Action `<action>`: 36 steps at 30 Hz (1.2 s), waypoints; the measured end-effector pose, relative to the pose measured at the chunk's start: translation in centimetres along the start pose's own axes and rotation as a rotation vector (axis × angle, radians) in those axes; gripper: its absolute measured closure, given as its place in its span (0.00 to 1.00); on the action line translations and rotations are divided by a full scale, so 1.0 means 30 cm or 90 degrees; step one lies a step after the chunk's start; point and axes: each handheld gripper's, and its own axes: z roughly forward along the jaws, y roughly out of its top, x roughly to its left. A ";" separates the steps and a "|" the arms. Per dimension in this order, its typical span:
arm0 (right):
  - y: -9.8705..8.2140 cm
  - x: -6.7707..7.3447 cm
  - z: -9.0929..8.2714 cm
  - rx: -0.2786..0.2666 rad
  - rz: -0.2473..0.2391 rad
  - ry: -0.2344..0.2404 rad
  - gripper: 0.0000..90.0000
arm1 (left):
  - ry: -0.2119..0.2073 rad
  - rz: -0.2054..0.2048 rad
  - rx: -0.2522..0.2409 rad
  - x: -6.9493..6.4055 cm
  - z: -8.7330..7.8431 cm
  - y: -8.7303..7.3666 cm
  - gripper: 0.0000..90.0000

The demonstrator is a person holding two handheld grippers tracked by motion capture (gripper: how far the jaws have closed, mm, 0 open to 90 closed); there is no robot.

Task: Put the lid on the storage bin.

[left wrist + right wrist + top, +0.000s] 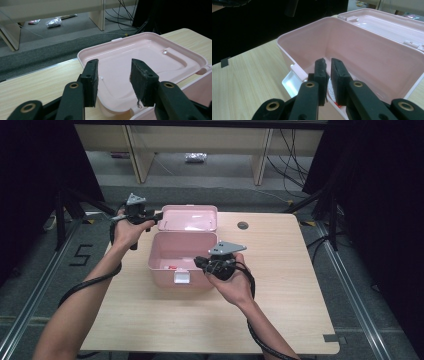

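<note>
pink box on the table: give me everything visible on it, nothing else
The pink box looks like glossy moulded plastic, rectangular with rounded corners. It stands open on the wooden table; its hinged lid is folded back behind it, inner side up. A white latch hangs on the front wall. Something small, red and white, lies on its floor. The left gripper has its jaws spread at the lid's edge; the right gripper is at the front rim.

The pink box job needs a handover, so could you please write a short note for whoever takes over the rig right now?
Left tongs: open, jaws on either side of the lid's near edge, not pressing on it.
Right tongs: nearly closed, empty as far as I can see, over the pink box's front rim by the white latch.
Done: lid folded back flat on the table.
Inside: something small, white and red.
Left: unclear; perhaps closing the lid.
</note>
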 end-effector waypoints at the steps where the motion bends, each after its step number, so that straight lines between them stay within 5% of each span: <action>1: 0.001 -0.004 -0.001 0.001 -0.009 -0.010 0.93 | 0.001 -0.001 0.001 0.000 0.002 0.001 0.64; 3: -0.001 -0.003 0.002 0.009 0.010 -0.004 0.93 | 0.003 -0.005 0.003 0.000 0.006 0.002 0.64; 13: -0.004 -0.042 -0.001 0.020 0.010 -0.012 0.92 | 0.007 -0.026 0.028 0.022 0.059 0.002 0.63; 28: -0.014 -0.034 0.000 0.054 0.023 -0.014 0.92 | 0.027 -0.059 0.080 0.067 0.121 -0.004 0.64; 36: -0.022 -0.013 0.000 0.042 0.020 -0.013 0.98 | 0.033 -0.070 0.095 0.071 0.151 0.008 0.66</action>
